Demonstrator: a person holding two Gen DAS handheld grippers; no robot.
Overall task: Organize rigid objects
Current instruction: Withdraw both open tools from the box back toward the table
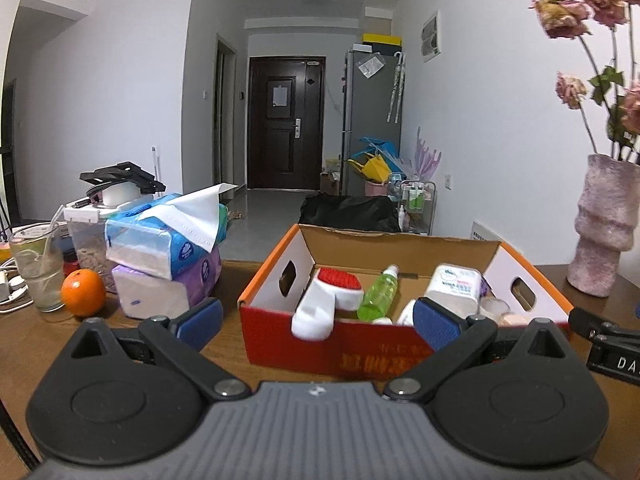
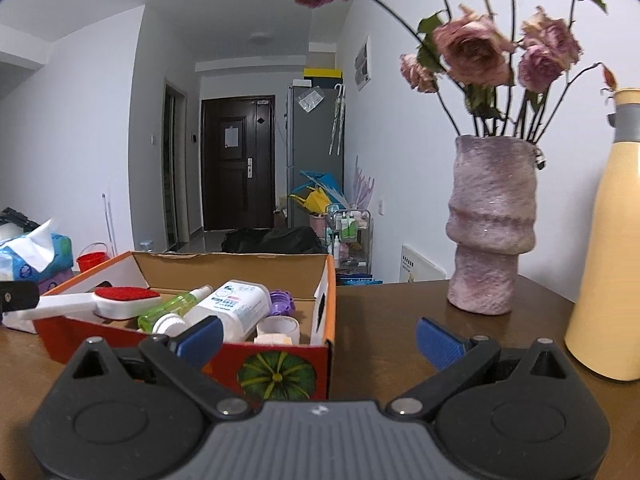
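Both grippers are spread wide with nothing in them: the left gripper (image 1: pixel 318 320) hangs just in front of the cardboard box (image 1: pixel 276 336), the right gripper (image 2: pixel 320 336) off the box's right corner over bare table (image 2: pixel 392 304). The box sits mid-table and already has the red-and-white brush (image 1: pixel 332 296), green spray bottle (image 1: pixel 378 292), white bottle (image 1: pixel 454 286) and some small jars in it. My guess is the brush comes next, since its handle pokes over the front wall; I'd come in level, pinch the handle and lift straight so nothing else tips. Hard to say what's underneath the bottles, and the pale jars at the right end are half hidden behind a finger
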